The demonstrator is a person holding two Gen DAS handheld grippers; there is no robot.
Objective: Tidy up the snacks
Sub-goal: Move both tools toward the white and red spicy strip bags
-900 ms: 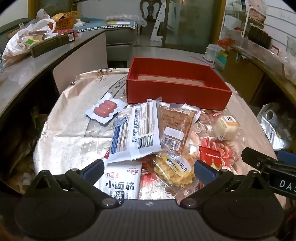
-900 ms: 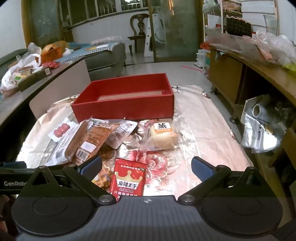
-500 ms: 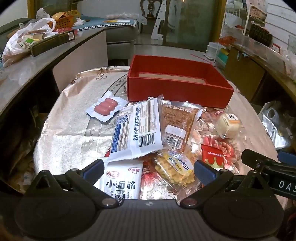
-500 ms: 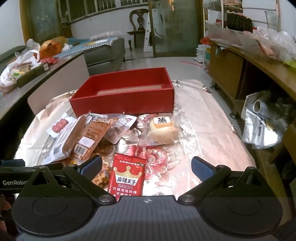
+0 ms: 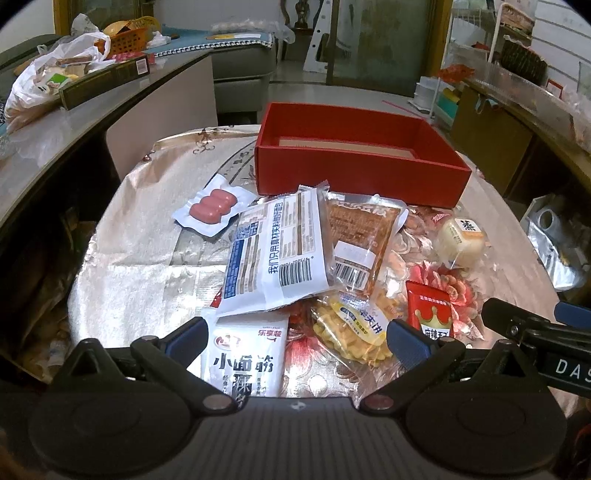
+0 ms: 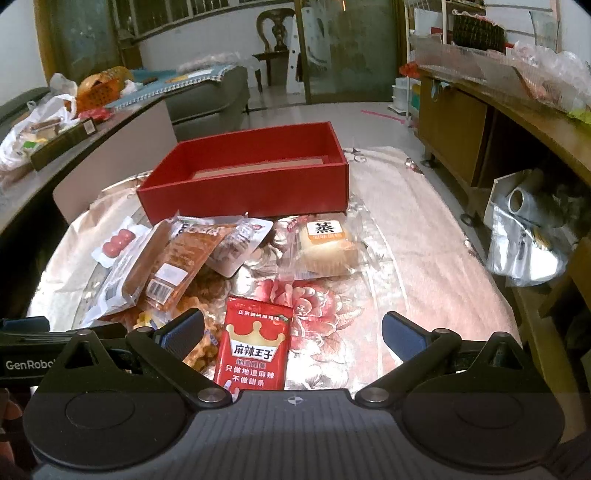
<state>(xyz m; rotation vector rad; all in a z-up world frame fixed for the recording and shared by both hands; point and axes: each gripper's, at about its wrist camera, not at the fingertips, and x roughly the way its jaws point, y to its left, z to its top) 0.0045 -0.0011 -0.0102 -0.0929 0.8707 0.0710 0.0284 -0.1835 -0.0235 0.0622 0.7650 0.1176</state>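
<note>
Two hand-held grippers tilt down over a snack-strewn table, side by side, the left gripper (image 5: pixel 293 338) and the right gripper (image 6: pixel 291 334) both spread wide and grasping nothing, their pads clear of every packet. Beneath the left one lie a white noodle-snack packet (image 5: pixel 245 363) and a yellow waffle-biscuit bag (image 5: pixel 351 332); under the right one sits a red spicy-strip packet (image 6: pixel 255 350). Just beyond, a white-and-blue wrapper (image 5: pixel 277 254) overlaps an orange-brown packet (image 5: pixel 360 243), with a small sausage pack (image 5: pixel 212 206) to the left and a wrapped steamed cake (image 6: pixel 327 245) to the right. All rest on a shiny floral tablecloth (image 6: pixel 406 236). At the far end of the table stands an open red box (image 6: pixel 251 177), with no snacks visible inside. Farther off, a grey sofa (image 6: pixel 207 92), a counter on the left piled with bags (image 5: pixel 48 88), wooden cabinets (image 6: pixel 454 129) on the right and a dark wooden chair (image 6: pixel 275 33) fill the room.
</note>
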